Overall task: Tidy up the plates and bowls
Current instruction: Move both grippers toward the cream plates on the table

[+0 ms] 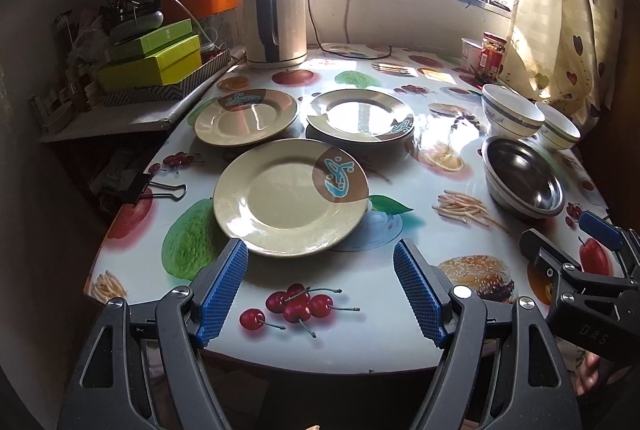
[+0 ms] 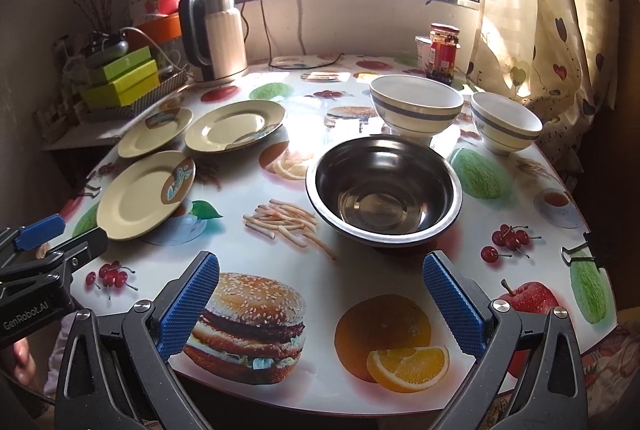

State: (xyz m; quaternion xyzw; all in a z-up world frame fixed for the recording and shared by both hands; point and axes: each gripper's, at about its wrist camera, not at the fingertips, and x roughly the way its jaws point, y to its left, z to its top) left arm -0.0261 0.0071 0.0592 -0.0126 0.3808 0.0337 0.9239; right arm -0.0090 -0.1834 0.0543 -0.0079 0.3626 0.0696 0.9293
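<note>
Three cream plates with a brown-and-blue patch lie on the table: a near plate (image 1: 290,195) (image 2: 146,193), a far left plate (image 1: 246,117) (image 2: 156,131) and a far middle plate (image 1: 360,115) (image 2: 236,125). A steel bowl (image 1: 522,181) (image 2: 384,193) sits on the right, with two white blue-banded bowls behind it, one on the left (image 1: 510,111) (image 2: 416,107) and one on the right (image 1: 558,127) (image 2: 506,127). My left gripper (image 1: 320,262) is open and empty just in front of the near plate. My right gripper (image 2: 320,272) is open and empty just in front of the steel bowl.
The table (image 2: 360,270) has a fruit-and-burger print cover. A kettle (image 1: 276,17) (image 2: 216,33) and a red jar (image 1: 492,55) (image 2: 442,53) stand at the back. Green boxes (image 1: 154,59) are stacked on a side shelf on the left. A binder clip (image 1: 140,187) grips the table's left edge.
</note>
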